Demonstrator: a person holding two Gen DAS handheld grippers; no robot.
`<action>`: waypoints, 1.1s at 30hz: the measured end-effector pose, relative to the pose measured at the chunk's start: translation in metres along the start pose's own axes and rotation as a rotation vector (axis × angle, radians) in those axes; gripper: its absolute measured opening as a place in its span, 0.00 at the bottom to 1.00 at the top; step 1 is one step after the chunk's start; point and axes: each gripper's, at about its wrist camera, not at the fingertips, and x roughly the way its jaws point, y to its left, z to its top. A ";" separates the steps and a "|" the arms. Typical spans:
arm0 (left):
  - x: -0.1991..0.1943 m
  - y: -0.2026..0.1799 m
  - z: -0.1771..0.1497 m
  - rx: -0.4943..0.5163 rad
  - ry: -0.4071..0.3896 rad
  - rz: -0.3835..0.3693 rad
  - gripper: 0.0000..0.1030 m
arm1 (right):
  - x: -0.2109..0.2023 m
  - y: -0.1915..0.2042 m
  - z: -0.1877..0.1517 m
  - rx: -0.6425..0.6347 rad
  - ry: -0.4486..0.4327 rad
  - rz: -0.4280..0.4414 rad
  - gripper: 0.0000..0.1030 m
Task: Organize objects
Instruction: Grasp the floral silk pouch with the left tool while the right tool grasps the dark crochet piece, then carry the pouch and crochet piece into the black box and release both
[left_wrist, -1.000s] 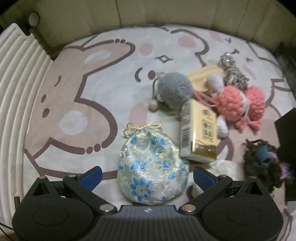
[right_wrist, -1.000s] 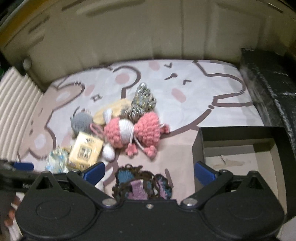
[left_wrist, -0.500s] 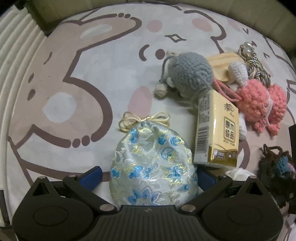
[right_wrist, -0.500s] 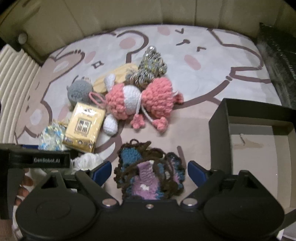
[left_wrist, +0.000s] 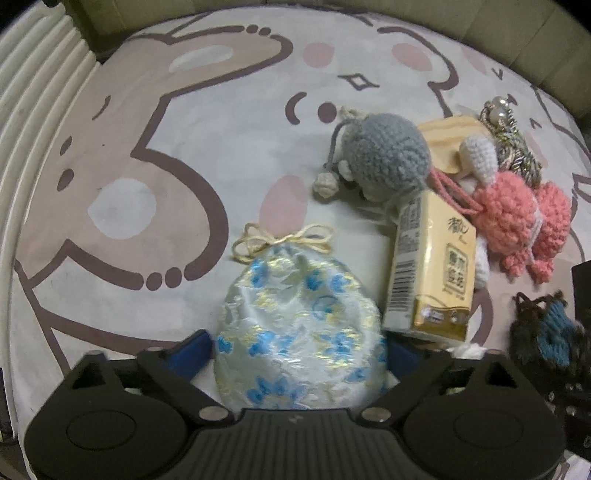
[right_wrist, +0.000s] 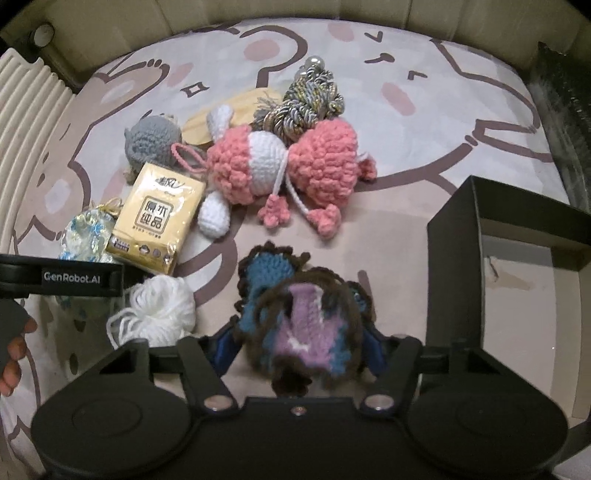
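A white satin pouch with blue flowers (left_wrist: 299, 325) lies on the cartoon mat, and my left gripper (left_wrist: 297, 352) is shut on it; its blue fingers press both sides. The pouch also shows in the right wrist view (right_wrist: 86, 236). My right gripper (right_wrist: 299, 349) is shut on a brown, blue and purple crochet piece (right_wrist: 303, 317), which also shows in the left wrist view (left_wrist: 546, 332). An open black box (right_wrist: 509, 266) stands just right of it.
On the mat lie a yellow tissue pack (left_wrist: 432, 273), a grey crochet ball (left_wrist: 388, 155), a pink and white crochet toy (right_wrist: 288, 162), a braided cord charm (right_wrist: 314, 99), a wooden piece (right_wrist: 229, 114) and white yarn (right_wrist: 159, 310). A ribbed cushion (left_wrist: 33, 110) borders the left.
Both grippers moved down and forward onto their objects. The left jaws closed on the flowered pouch. The right jaws closed on the crochet piece.
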 end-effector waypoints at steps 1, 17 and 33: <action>-0.002 0.000 0.000 0.001 -0.005 -0.001 0.82 | -0.001 -0.001 0.000 -0.006 -0.004 0.002 0.55; -0.047 0.009 -0.017 -0.072 -0.099 0.014 0.82 | -0.040 0.004 -0.003 -0.134 -0.121 0.019 0.27; -0.130 0.001 -0.035 -0.149 -0.328 0.025 0.82 | -0.111 -0.006 -0.012 -0.106 -0.312 0.098 0.27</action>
